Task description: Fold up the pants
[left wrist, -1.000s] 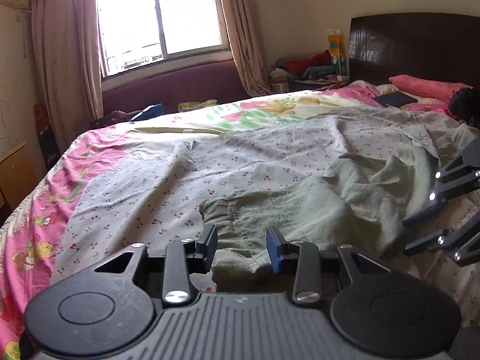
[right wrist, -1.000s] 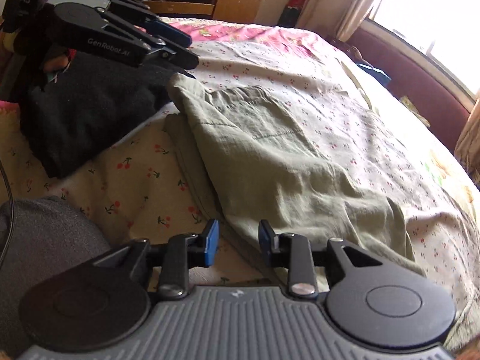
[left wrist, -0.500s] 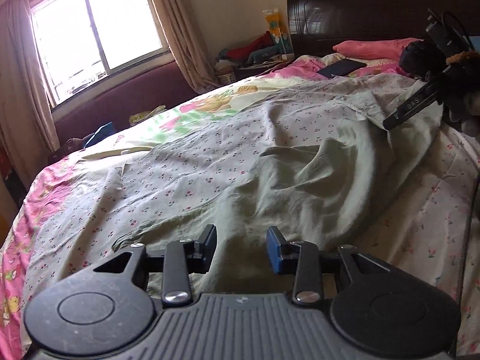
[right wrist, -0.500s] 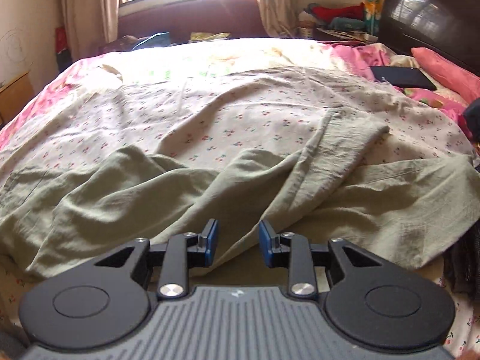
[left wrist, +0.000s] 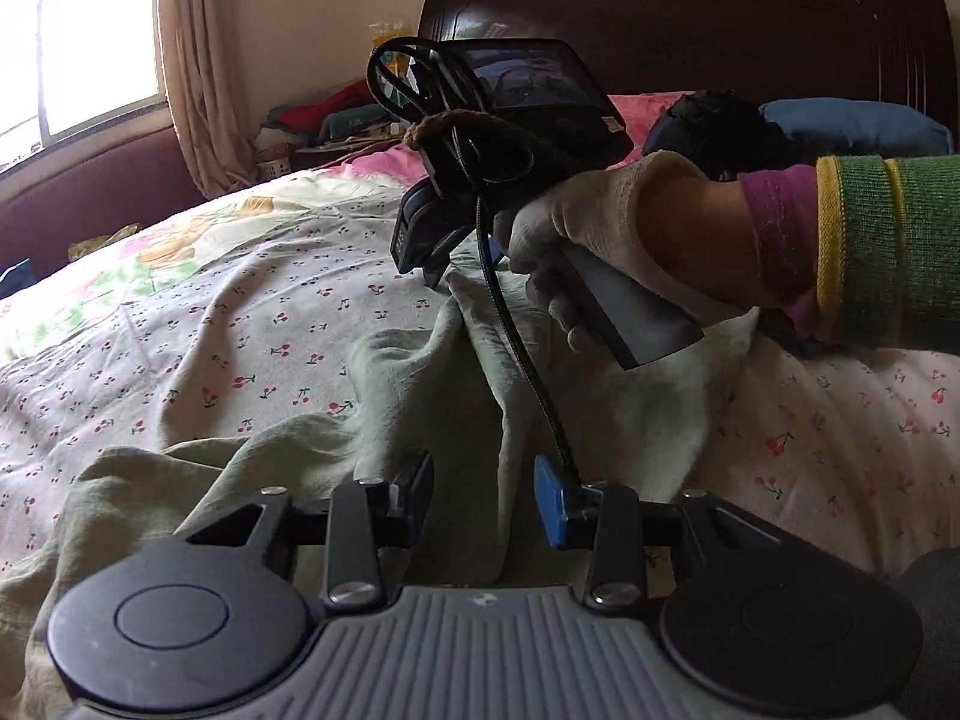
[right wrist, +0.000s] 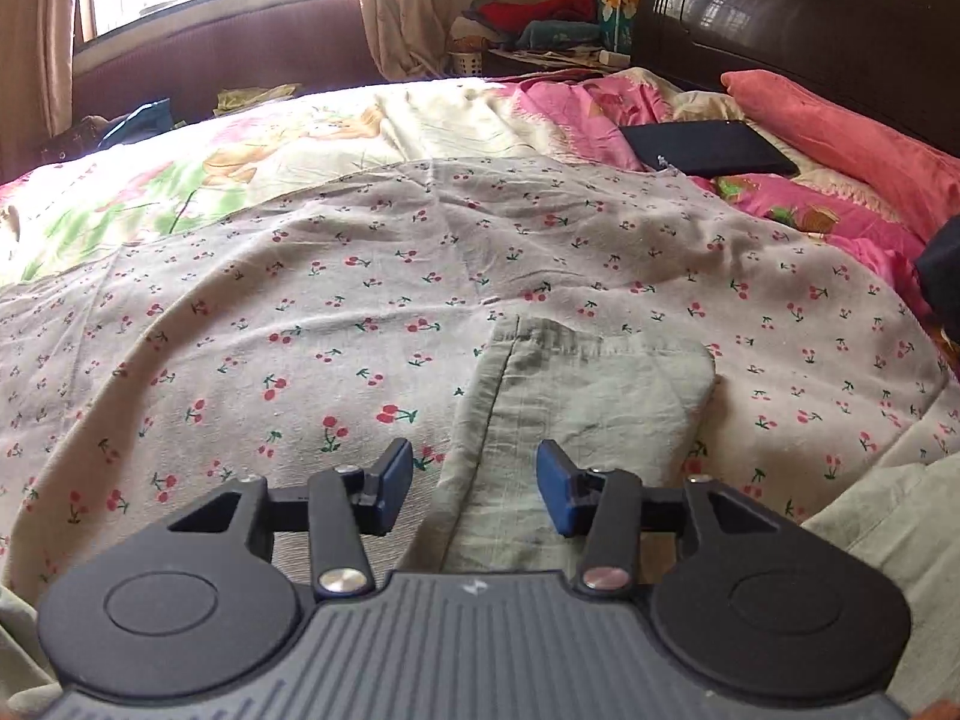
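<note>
On the bed's cherry-print sheet (right wrist: 372,276) the pale green pants (right wrist: 576,402) lie rumpled, folding barely begun; left tongs (left wrist: 483,495) part-open, empty, right tongs (right wrist: 474,480) opening, empty.

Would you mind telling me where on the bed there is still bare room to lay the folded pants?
The cherry-print sheet lies bare left of the pants leg, up to the cartoon quilt. A narrower strip runs between the leg end and the black tablet. By the headboard it is crowded: tablet, pink pillow, rumpled pink bedding.
</note>
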Motion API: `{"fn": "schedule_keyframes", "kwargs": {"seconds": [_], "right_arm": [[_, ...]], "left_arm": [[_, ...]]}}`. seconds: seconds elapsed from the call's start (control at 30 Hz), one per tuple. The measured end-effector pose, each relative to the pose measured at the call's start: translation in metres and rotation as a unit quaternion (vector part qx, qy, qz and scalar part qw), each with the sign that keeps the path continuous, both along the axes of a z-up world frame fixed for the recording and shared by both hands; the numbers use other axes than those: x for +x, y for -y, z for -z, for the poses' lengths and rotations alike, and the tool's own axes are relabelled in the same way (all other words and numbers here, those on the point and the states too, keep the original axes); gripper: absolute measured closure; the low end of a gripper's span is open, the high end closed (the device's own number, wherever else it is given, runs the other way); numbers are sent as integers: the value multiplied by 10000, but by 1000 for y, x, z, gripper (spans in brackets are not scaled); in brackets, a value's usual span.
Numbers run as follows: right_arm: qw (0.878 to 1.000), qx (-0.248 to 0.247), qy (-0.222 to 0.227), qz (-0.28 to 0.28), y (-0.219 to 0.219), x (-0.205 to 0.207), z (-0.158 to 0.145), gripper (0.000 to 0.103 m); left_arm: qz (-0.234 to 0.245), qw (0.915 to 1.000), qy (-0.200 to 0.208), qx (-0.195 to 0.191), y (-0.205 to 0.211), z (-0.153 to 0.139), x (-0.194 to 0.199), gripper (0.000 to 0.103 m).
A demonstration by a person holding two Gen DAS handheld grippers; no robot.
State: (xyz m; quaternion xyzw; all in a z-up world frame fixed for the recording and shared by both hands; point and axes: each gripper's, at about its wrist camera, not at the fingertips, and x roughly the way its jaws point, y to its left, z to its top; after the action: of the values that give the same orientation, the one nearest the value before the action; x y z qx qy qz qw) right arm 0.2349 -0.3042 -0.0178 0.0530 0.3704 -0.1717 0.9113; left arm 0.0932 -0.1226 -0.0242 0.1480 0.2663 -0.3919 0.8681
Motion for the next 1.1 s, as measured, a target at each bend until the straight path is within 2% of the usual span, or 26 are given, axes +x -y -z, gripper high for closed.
{"fn": "schedule_keyframes", "kwargs": {"seconds": [0.03, 0.1, 0.17, 0.23, 0.37, 0.43, 0.53, 0.63, 0.67, 0.77, 0.83, 0.93, 1.1], "right_arm": [[10000, -45, -47, 29, 5, 3, 6, 78], [9991, 394, 97, 114, 27, -4, 7, 101], [9948, 902, 413, 221, 48, -24, -7, 101], [9903, 1092, 831, 231, 63, -52, -27, 101], [9698, 1684, 1745, 263, 91, -129, -65, 102], [9611, 1797, 2054, 421, 102, -170, -70, 101], [9603, 1783, 2003, 767, 116, -213, -55, 101], [9512, 2073, 1969, 1163, 130, -246, -35, 101], [9515, 2128, 1882, 1178, 133, -251, -29, 101], [9489, 2267, 1760, 1310, 143, -254, -11, 100], [9429, 2468, 1763, 1377, 151, -252, -4, 93], [9286, 2808, 1935, 1463, 161, -250, -1, 93], [9194, 2870, 2205, 1539, 174, -246, -6, 91]], "left_arm": [[-14, 10000, -26, 51, 3, 1, 1, 53], [-8, 9999, -18, 140, 5, 3, -1, 53], [32, 9998, 24, 182, 5, 1, -5, 53], [87, 9997, 93, 227, 7, -3, -10, 53], [221, 9994, 200, 176, 14, -14, -20, 53], [302, 9990, 256, 216, 19, -16, -28, 53], [466, 9979, 233, 376, 32, -11, -36, 53], [661, 9958, 266, 572, 43, -6, -46, 53], [702, 9951, 291, 635, 46, -5, -48, 53], [785, 9920, 416, 900, 59, 0, -51, 53], [807, 9911, 420, 976, 63, 0, -52, 53], [823, 9901, 406, 1065, 68, 2, -52, 53], [879, 9887, 408, 1145, 73, 5, -57, 53]]}}
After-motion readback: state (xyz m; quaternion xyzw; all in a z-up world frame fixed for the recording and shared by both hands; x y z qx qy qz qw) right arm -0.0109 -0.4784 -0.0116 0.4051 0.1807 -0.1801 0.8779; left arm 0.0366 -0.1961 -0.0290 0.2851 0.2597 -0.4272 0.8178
